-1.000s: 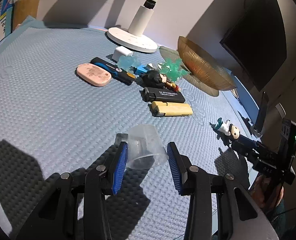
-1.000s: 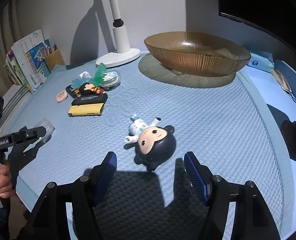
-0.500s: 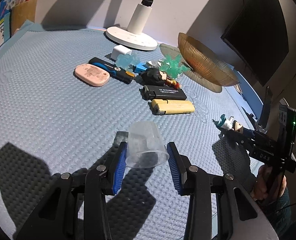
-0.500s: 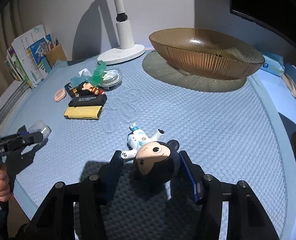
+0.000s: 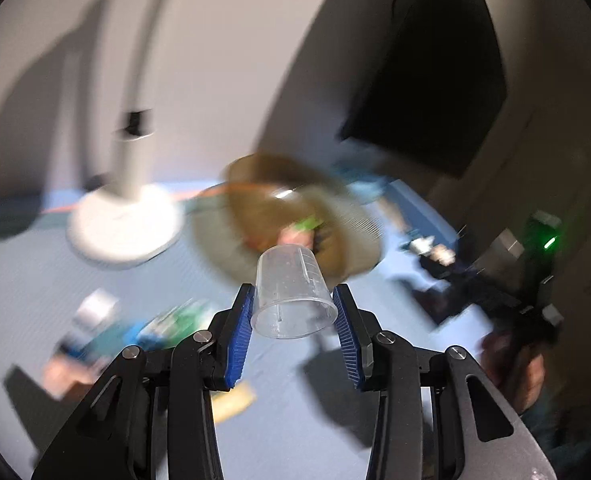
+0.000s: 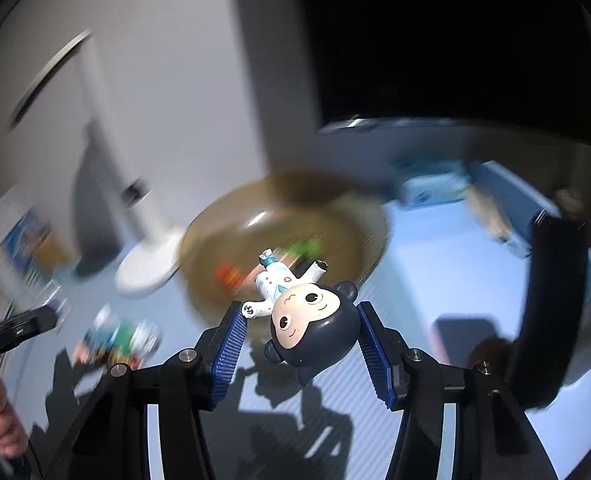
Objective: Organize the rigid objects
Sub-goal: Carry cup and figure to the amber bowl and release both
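The clear plastic measuring cup (image 5: 293, 294) is sitting between the blue ribbed pads of the left gripper (image 5: 294, 312), its wide open mouth turned toward the camera and its narrow base pointing away, with both pads pressing against its sides so that it is being carried clear above the pale blue textured mat (image 5: 23, 280). Beyond the cup, the ribbed amber glass bowl (image 5: 347, 216) is showing as a blurred shape, with a few small coloured things lying inside it, too smeared to name. The white round-based lamp stand (image 5: 125, 228) is standing to the left of the bowl, and a blurred cluster of small objects (image 5: 135, 328) is lying on the mat below the lamp. The small figurine with a big dark-haired head and white body (image 6: 301, 312) is hanging in the right gripper (image 6: 303, 340), whose blue pads are pinching the head on either side while the white body and limbs are sticking out toward the bowl (image 6: 335, 200). The black monitor (image 6: 455, 40) is filling the upper right of the right wrist view.
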